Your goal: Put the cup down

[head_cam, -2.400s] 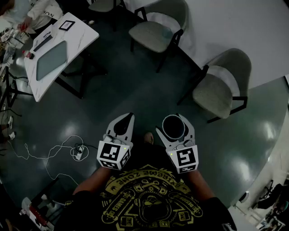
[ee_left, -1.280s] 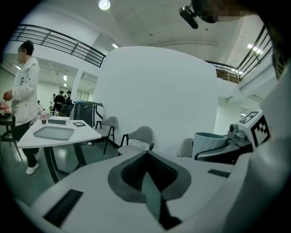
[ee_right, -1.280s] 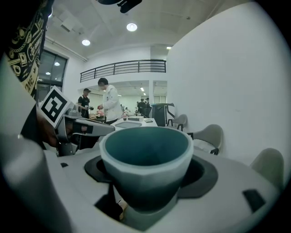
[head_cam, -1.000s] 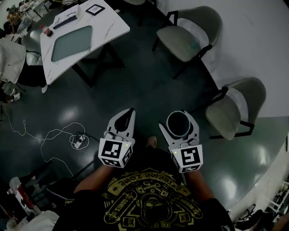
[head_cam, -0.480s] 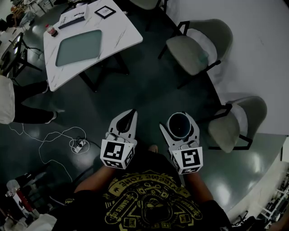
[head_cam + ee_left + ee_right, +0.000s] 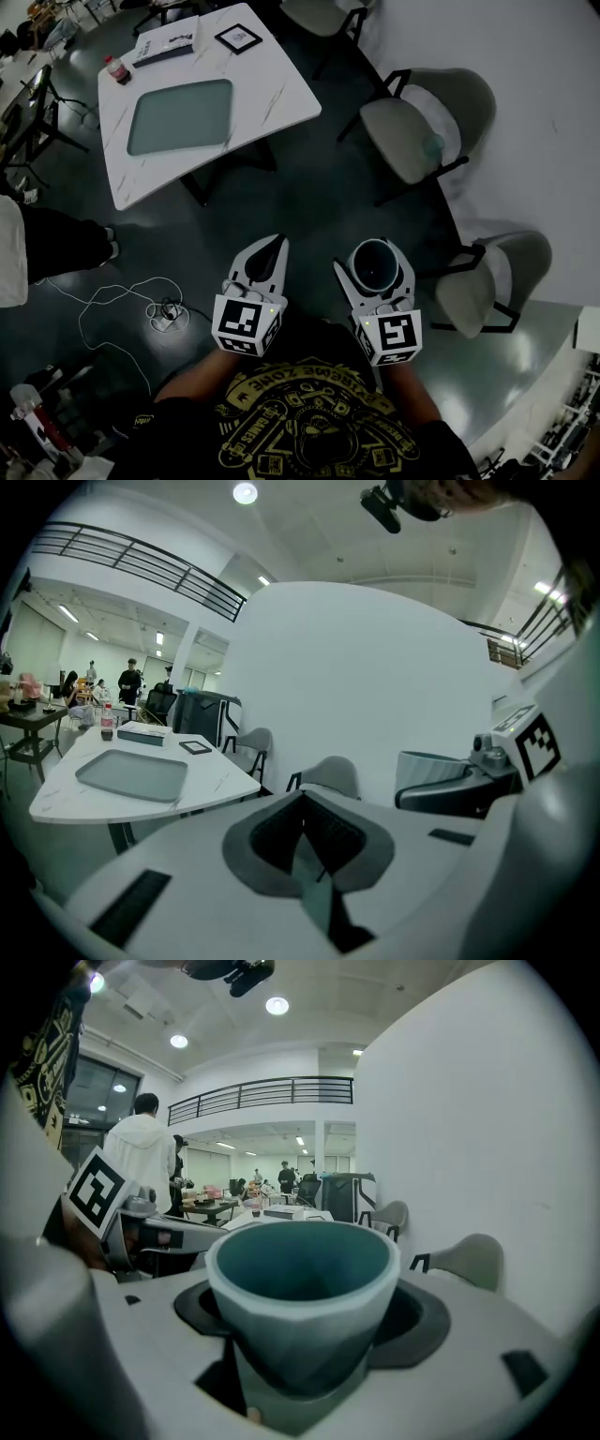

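Your right claw (image 6: pixel 373 253) grips the cup (image 6: pixel 300 1321) — upright, mouth up, clamped between its jaws. Your left claw (image 6: pixel 275 244) is closed on nothing — the white table (image 6: pixel 281 89) lies well ahead of it.

A person holds both bare forearms out in front of the torso, with the left gripper (image 6: pixel 274 246) and right gripper (image 6: pixel 376 253) side by side, level and pointing forward. The left gripper's jaws meet at the tips with nothing between them. The right gripper's jaws stand wide, clamped on either side of an upright cup (image 6: pixel 302 1312).
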A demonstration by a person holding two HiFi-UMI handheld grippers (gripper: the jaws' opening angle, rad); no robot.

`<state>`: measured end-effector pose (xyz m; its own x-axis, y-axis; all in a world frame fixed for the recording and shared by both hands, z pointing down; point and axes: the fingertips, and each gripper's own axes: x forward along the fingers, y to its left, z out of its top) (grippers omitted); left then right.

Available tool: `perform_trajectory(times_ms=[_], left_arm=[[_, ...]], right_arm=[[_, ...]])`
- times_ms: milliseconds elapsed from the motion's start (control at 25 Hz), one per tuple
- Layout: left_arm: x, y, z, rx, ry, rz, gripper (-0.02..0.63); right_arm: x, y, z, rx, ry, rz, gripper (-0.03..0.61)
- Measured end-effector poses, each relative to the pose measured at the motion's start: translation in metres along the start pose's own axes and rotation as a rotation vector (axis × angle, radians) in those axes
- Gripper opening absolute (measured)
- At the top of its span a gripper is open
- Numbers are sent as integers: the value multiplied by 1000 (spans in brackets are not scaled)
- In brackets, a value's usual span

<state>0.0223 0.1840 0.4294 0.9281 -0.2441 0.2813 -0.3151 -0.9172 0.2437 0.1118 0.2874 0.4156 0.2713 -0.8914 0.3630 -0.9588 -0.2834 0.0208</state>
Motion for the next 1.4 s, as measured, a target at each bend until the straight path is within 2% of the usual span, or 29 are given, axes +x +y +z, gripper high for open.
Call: perform_trajectory(times_ms=[280,520,800,1040,1400], left_arm=[[-3,63,19,-11,-27,30,9],[-13,107,30,-30,-49,93,9],[-30,157,47,-50,-77,188,9],[-45,198,61,-74,-126,305,9],[-42,243,67,-130,-138,464,9]], right_arm=[[50,31,23,-10,0,19,374],[90,56,40,-33,-3,78,374],[136,92,68,-70,-27,183,374],[176,119,83,-118,-33,299,374],[236,138,100,-169,-23,462,374]])
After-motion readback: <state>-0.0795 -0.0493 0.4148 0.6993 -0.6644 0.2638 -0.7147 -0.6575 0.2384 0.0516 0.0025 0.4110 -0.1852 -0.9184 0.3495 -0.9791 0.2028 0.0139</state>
